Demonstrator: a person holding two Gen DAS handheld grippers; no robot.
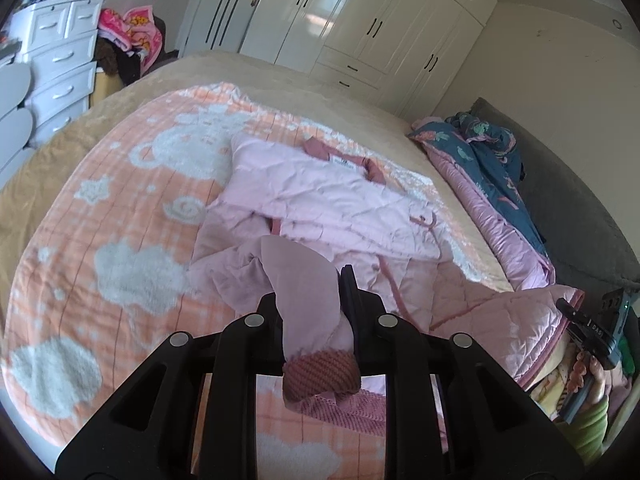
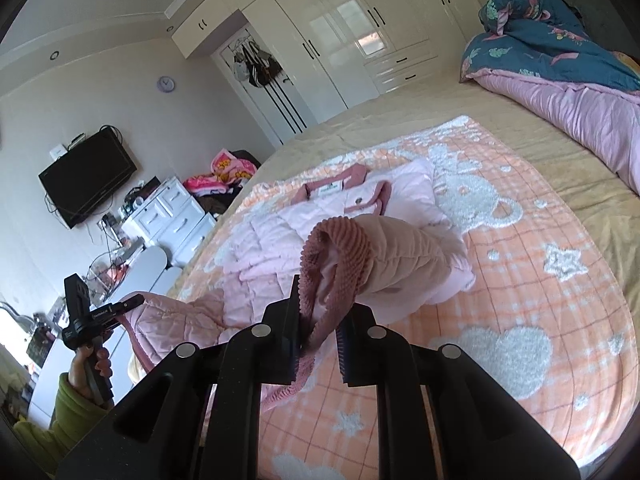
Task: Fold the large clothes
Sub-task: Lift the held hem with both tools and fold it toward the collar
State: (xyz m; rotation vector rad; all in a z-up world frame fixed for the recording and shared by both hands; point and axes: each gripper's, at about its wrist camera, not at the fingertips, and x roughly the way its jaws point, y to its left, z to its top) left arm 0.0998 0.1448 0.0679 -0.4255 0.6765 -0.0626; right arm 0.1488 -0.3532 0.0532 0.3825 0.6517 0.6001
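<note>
Pink jacket (image 1: 320, 200) lies lengthwise, collar (image 1: 320, 152) toward wardrobe (image 1: 360, 20).

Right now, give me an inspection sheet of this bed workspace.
Surface: bed with peach cloud blanket spread on it.
Job's things: pink jacket lying on blanket, both ribbed cuffs lifted.
Clutter: rolled quilt at the bed's edge; clothes pile by drawers.
Grippers: left gripper shut on sleeve cuff; right gripper shut on other cuff.
Cables: wires under the TV.
Surroundings: white wardrobe, wall clock.
</note>
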